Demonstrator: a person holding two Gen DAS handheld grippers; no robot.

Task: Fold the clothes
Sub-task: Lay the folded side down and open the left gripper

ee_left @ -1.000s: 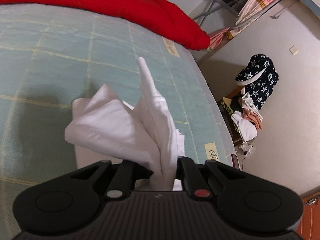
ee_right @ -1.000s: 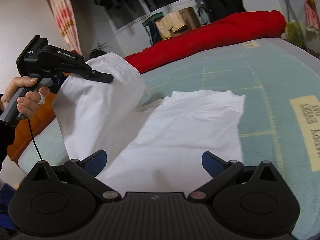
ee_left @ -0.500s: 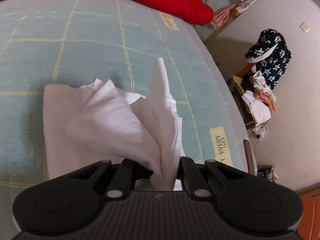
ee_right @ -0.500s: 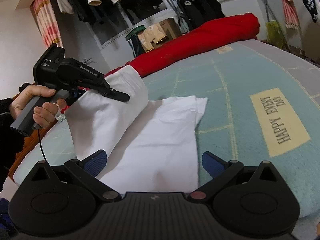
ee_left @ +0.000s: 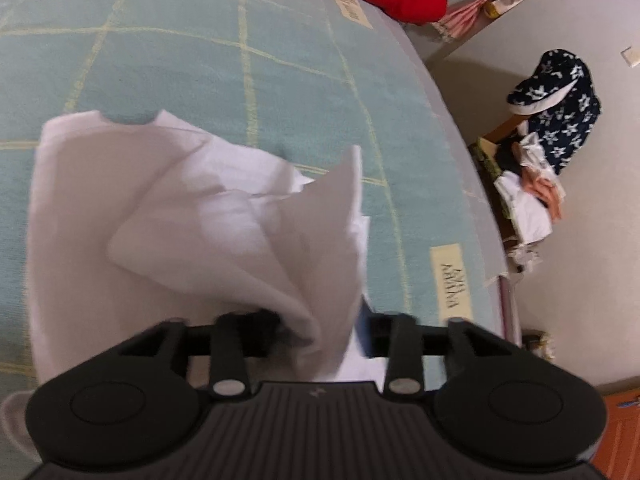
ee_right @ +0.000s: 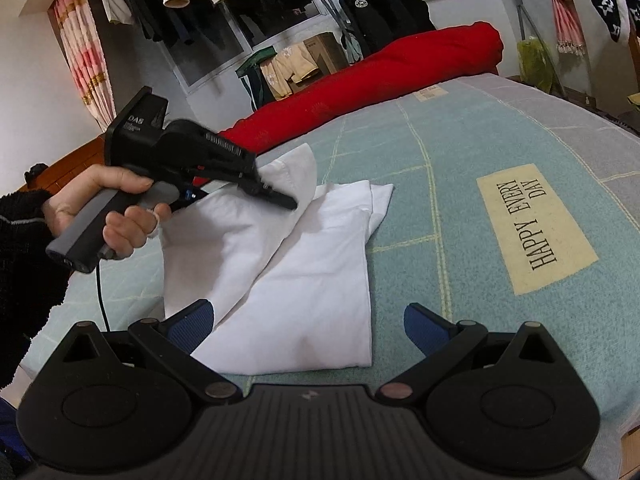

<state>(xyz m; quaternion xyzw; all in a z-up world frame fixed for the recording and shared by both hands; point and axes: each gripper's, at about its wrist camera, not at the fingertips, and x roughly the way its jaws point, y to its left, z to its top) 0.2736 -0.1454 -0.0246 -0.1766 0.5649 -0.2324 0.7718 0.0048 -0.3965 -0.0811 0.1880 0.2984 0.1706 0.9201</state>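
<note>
— While the left gripper [ee_left: 316, 320] tips down over the bed [ee_left: 200, 40], what are its jaws doing?
— They are opening. A raised fold of the white shirt [ee_left: 224, 232] stands between them; the picture is blurred, but the pads look clear of the cloth.
— And where is the shirt?
— On the blue-green blanket [ee_right: 460, 208], part folded. From the right wrist view the shirt [ee_right: 312, 280] lies flat along its right side, with the left portion lifted at the left gripper [ee_right: 276, 196], which a hand [ee_right: 108, 216] holds.
— The right gripper [ee_right: 308, 320]?
— Jaws spread wide, holding nothing, low over the shirt's near edge.
— Anything else?
— A red bedroll [ee_right: 380, 84] lies along the far edge.
</note>
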